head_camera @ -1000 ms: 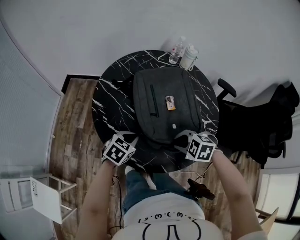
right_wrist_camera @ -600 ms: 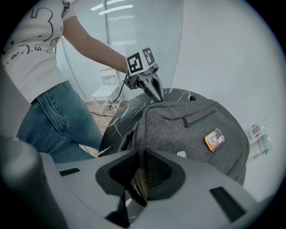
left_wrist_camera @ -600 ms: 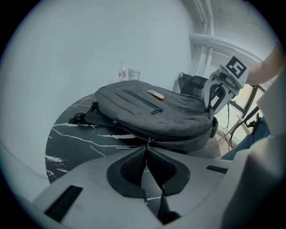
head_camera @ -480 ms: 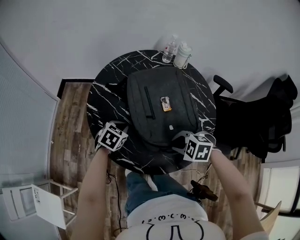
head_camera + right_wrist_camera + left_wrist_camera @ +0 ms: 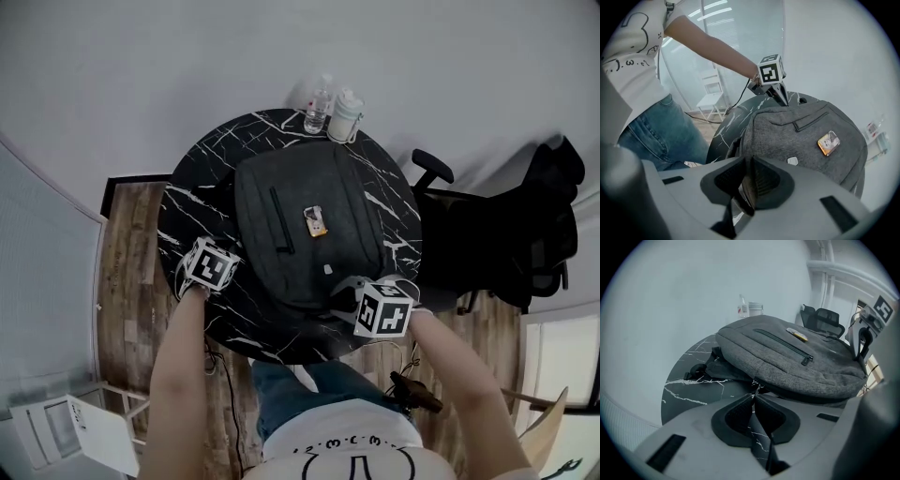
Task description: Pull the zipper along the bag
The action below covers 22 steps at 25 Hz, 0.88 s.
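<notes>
The zipper pull [image 5: 755, 388] is sitting on the left side seam of the grey bag [image 5: 300, 220], which is lying flat in the middle of the round counter [image 5: 202, 183]. The left gripper [image 5: 753, 398] is pinching the pull with its jaws nearly together. The right gripper [image 5: 747, 164] is clamping the bag's near edge in narrow jaws and anchoring it. Good practice is keeping the pull low and in line with the seam while holding the anchor steady. Bare counter is lying open along the left side. A clear bottle [image 5: 319, 101] and a white bottle [image 5: 344, 114] are standing just beyond the far edge.
</notes>
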Tool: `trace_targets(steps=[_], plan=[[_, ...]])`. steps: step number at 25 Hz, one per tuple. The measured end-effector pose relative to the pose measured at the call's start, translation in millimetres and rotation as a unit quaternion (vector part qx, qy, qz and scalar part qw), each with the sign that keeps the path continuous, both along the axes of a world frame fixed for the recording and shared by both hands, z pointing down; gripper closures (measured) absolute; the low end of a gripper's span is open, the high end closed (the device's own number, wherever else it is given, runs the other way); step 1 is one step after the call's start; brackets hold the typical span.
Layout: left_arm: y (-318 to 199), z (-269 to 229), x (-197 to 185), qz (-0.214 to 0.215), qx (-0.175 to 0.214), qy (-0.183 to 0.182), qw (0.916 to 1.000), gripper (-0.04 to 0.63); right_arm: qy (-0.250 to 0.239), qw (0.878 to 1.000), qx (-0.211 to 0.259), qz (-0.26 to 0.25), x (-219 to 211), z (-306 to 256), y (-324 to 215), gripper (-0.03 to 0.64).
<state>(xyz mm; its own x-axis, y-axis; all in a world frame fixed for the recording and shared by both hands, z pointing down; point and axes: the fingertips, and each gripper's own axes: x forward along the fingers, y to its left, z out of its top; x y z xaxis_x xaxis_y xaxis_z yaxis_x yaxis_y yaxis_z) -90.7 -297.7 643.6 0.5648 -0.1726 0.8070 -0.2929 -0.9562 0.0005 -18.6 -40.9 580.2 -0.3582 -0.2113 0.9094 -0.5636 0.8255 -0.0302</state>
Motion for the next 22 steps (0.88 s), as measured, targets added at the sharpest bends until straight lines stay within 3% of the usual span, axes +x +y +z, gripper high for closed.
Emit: trace_targets(steps=[6,11,17,19,22], plan=[[-25.8,0.1,-1.7,-0.043,0.003,0.010,0.9990,0.574,-0.053,0.998,0.010,0.025,-26.6,1.4,-26.1,0.508],[-48.0,1.5,0.4,-0.103,0.011,0.028,0.9943,0.572,-0.072,0.995,-0.018,0.063,-51.2,3.3,-48.6,0.502],[-41.2,7.3,-3.1,-0.112,0.020,0.014,0.9935,0.572,-0.061,0.993,-0.018,0.100,-59.0,8.2,-59.1,0.467],[-34.8,3.8,-8.8,-0.109,0.027,0.015,0.9935,0.536,-0.075,0.988,-0.008,0.132,-55.3,2.4,-64.4,0.424],[-23.9,-18.2,-15.1,-0.108,0.033,0.057,0.9919,0.488,-0.090,0.982,0.013,0.163,-45.8,-11.9,-69.3,0.390]])
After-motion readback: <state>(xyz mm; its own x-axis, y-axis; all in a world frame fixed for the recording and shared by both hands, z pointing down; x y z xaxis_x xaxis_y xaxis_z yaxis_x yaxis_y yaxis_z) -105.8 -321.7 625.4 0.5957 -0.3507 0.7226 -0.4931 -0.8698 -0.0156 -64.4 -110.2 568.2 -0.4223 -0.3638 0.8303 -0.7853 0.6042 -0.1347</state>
